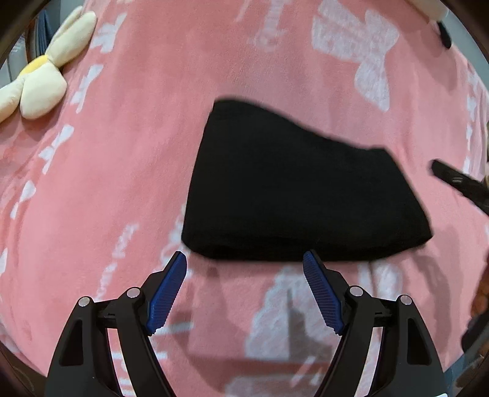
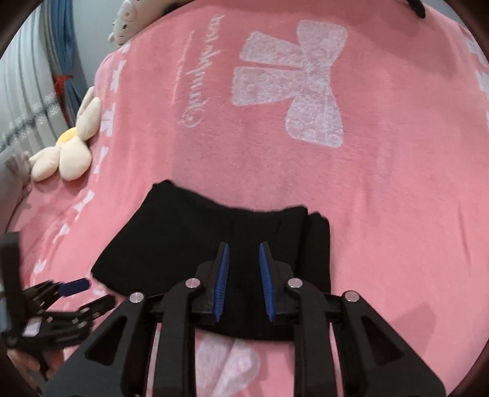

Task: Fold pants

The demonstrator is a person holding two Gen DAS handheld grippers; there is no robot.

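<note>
The black pants (image 1: 302, 189) lie folded into a compact stack on the pink blanket (image 1: 137, 152). My left gripper (image 1: 244, 259) is open and empty, its blue pads just short of the stack's near edge. In the right wrist view the pants (image 2: 183, 244) lie just ahead. My right gripper (image 2: 244, 249) hovers over their near part with a narrow gap between the pads and nothing held. The left gripper (image 2: 82, 293) shows at that view's lower left. The right gripper's finger (image 1: 455, 180) shows at the left view's right edge.
A cream flower-shaped plush (image 1: 39, 76) lies at the blanket's left edge; it also shows in the right wrist view (image 2: 67, 149). A white plush (image 2: 128, 18) sits at the far edge. Curtains (image 2: 33, 76) hang at the left. The blanket carries white bow prints (image 2: 293, 82).
</note>
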